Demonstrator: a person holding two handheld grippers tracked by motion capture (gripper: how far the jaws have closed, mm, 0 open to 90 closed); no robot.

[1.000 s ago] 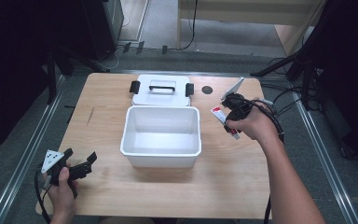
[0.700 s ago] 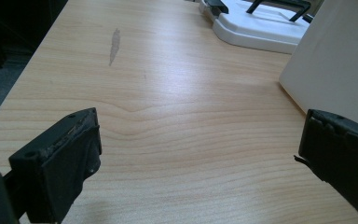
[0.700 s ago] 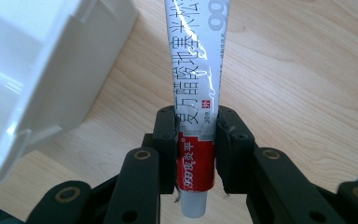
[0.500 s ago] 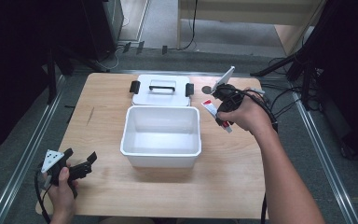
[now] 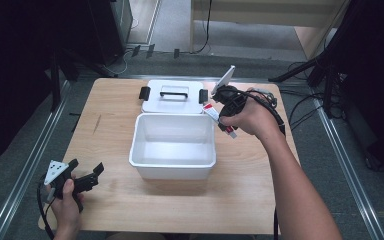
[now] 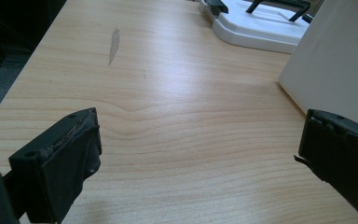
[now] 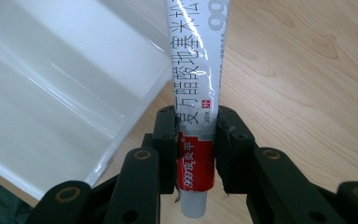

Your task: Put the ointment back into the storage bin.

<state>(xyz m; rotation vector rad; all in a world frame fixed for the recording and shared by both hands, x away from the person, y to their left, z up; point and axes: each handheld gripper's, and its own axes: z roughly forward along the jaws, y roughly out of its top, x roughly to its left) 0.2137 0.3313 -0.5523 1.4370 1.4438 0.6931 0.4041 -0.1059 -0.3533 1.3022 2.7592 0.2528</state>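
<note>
white tube (image 7: pixel 195 116) is hanging pinched in the right hand-held gripper (image 7: pixel 196 140) beside the box (image 5: pixel 174 145) rim; gripped near its cap, it is risking swinging and clipping the wall.

Gripper (image 6: pixel 200 154) agape over table (image 6: pixel 177 107); box (image 6: pixel 335 65) right.
</note>
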